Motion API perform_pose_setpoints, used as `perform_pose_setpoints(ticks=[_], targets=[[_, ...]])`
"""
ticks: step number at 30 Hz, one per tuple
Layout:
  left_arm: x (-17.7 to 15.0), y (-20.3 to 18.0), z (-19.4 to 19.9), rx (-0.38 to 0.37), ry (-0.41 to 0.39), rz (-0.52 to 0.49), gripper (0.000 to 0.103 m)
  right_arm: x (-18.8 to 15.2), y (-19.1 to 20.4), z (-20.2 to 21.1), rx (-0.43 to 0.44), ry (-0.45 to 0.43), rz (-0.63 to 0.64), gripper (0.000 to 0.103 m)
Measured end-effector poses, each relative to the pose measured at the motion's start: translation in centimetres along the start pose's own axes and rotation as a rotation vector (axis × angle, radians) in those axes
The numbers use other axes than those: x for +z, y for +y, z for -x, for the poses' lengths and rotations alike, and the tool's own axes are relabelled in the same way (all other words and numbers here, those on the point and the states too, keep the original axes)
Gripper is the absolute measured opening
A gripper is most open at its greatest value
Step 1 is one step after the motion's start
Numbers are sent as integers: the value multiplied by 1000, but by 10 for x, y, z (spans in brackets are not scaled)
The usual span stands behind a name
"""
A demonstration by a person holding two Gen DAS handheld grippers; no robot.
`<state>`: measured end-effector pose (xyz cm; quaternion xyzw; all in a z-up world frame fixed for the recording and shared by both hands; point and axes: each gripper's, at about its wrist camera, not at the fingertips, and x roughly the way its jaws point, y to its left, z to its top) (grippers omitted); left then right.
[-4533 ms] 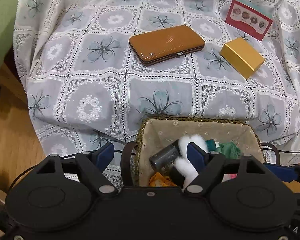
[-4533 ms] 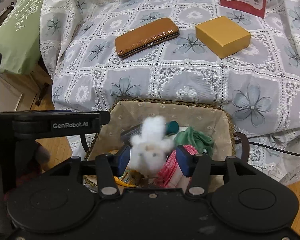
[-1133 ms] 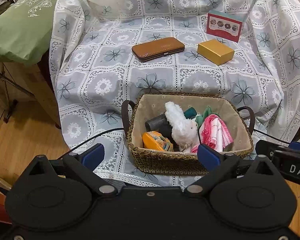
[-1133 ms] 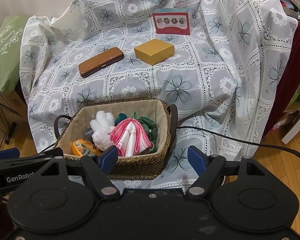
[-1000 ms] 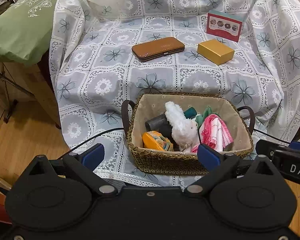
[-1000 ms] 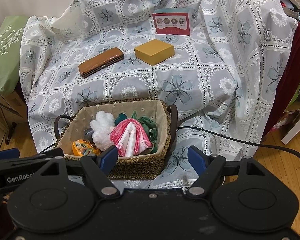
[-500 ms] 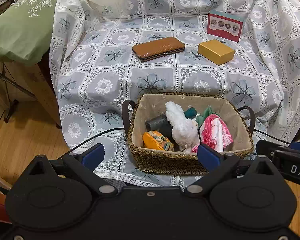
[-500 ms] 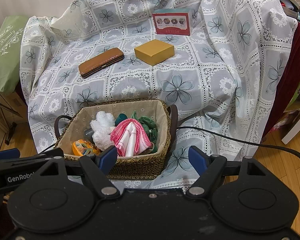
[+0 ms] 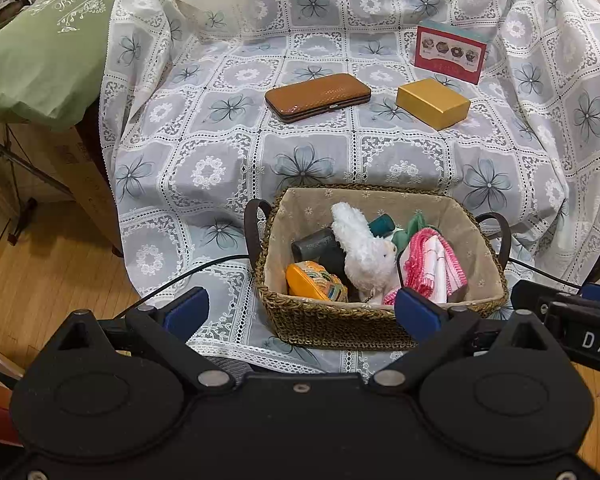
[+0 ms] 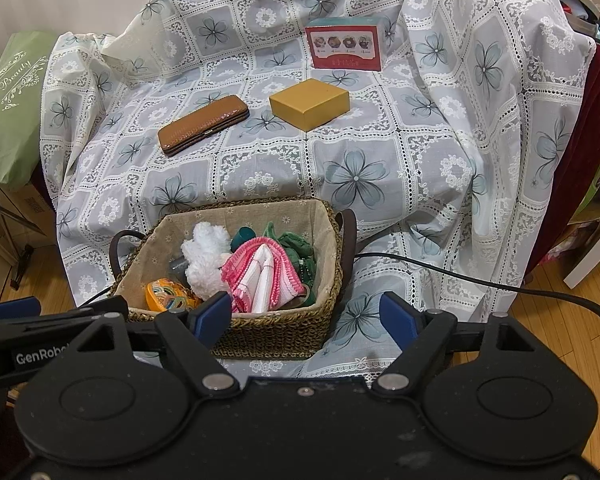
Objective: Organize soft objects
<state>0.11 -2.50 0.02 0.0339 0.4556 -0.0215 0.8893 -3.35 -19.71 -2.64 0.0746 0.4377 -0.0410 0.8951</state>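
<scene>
Your left gripper [image 9: 300, 312] hangs back from the woven basket [image 9: 340, 326], its jaws spread wide with nothing between the blue pads; the basket's near rim merely shows in the gap behind them. Your right gripper [image 10: 306, 318] is likewise open and empty, and its jaws have just been opening a little further, with only the basket's right corner and the lace cloth [image 10: 400, 168] seen past them.

The soft things all sit inside the basket, which rests on the cloth-draped bench near its front edge. The white plush toy [image 9: 364, 252] stands upright in the middle, leaning on a dark cylinder [image 9: 312, 242] to its left. A folded pink-and-white cloth [image 10: 262, 272] lies just right of the toy, touching it, and a green fabric piece [image 10: 296, 246] is tucked behind the cloth against the right wall. An orange patterned pouch [image 9: 314, 282] lies in the near left corner. A small teal object [image 9: 382, 224] peeks out behind the toy; you cannot tell what it is.

Further back on the bench, well apart from the basket, lie a brown case [image 9: 318, 96] and a yellow box [image 9: 432, 102], with a red-fronted carton [image 9: 448, 54] standing behind the box. A black cable [image 10: 480, 282] trails off the basket's right side across the cloth. A green bag [image 9: 44, 48] sits beyond the bench's left edge.
</scene>
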Motion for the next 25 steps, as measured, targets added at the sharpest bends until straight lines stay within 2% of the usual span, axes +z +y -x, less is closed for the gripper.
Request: perform_pose_setpoints(ticks=[25], targets=[[2, 1, 2, 25, -14, -2, 96, 1, 2, 1, -1, -4, 2, 81]])
